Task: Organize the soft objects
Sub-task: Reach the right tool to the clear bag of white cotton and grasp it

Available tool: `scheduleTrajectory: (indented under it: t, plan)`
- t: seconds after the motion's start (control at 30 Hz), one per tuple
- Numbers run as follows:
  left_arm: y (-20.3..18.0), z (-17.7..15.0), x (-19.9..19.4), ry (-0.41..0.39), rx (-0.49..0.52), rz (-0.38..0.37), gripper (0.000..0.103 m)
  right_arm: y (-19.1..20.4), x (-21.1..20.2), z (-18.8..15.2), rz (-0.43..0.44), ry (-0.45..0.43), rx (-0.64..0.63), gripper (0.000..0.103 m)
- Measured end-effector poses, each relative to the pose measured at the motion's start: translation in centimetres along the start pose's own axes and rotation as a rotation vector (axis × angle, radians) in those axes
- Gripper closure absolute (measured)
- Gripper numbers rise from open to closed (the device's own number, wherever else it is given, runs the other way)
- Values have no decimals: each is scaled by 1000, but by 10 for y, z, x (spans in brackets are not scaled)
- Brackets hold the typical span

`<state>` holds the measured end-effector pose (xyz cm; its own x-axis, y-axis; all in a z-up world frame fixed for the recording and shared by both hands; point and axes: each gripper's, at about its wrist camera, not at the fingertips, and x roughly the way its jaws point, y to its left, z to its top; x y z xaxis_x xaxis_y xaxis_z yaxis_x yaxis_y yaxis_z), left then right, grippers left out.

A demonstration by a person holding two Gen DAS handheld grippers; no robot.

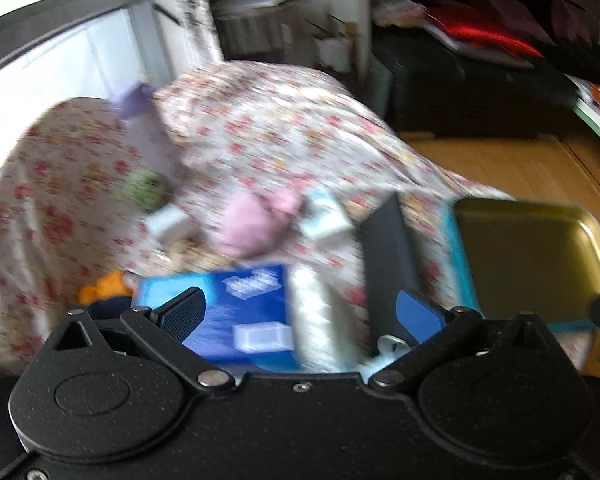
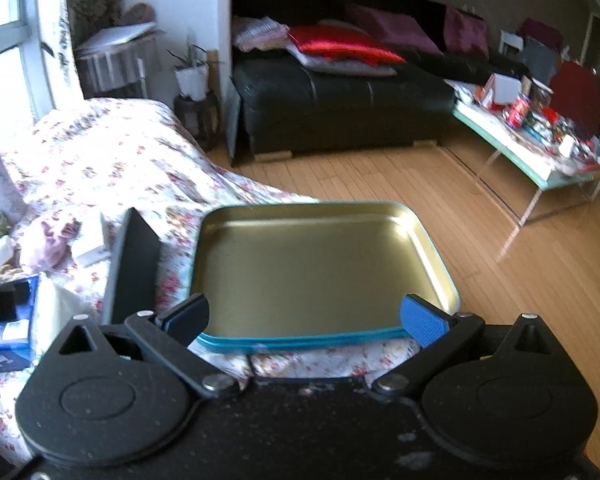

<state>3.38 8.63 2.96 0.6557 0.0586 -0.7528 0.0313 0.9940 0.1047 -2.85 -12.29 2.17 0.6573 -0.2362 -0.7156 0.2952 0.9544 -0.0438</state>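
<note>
Spread wide and empty, the right gripper (image 2: 304, 316) is held over a gold tin tray (image 2: 416, 236), the equally open left gripper (image 1: 300, 312) above a blue box (image 1: 236, 304), with a pink soft toy (image 1: 246, 224) seen beyond on the floral sheet (image 1: 280, 128).

Inspector A: Daylight enters through the overexposed upper-left glass window (image 1: 40, 40). Left wrist view is heavily motion-blurred.

Inspector B: Right wrist view is sharper; glare on the shallow gold-lined metal tin (image 2: 400, 236), dim far room, fisheye-bent edges.

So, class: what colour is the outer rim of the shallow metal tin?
Turquoise blue rim; clearest in right wrist view.
</note>
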Motion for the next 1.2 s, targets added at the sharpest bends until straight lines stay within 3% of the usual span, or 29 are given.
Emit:
scheduleTrajectory:
  t: [0.23, 0.33, 0.47, 0.6, 0.83, 0.97, 1.2]
  plan:
    - [75, 10, 7, -37, -87, 108, 4, 30, -16, -5, 101, -71, -16, 0]
    - [103, 8, 10, -30, -129, 103, 4, 47, -21, -16, 148, -77, -34, 1]
    - [127, 0, 10, -32, -131, 117, 4, 74, -20, -30, 193, -22, -106, 1]
    - [152, -3, 1, -78, -119, 201, 4, 92, -13, -41, 267, 65, -136, 1]
    - [217, -2, 7, -18, -300, 165, 4, 120, -19, -53, 324, 61, -213, 1]
    - [228, -10, 24, 52, -337, 177, 4, 134, -24, -53, 383, 63, -233, 1]
    - [202, -21, 43, 116, -268, 128, 4, 155, -28, -61, 408, 58, -318, 5]
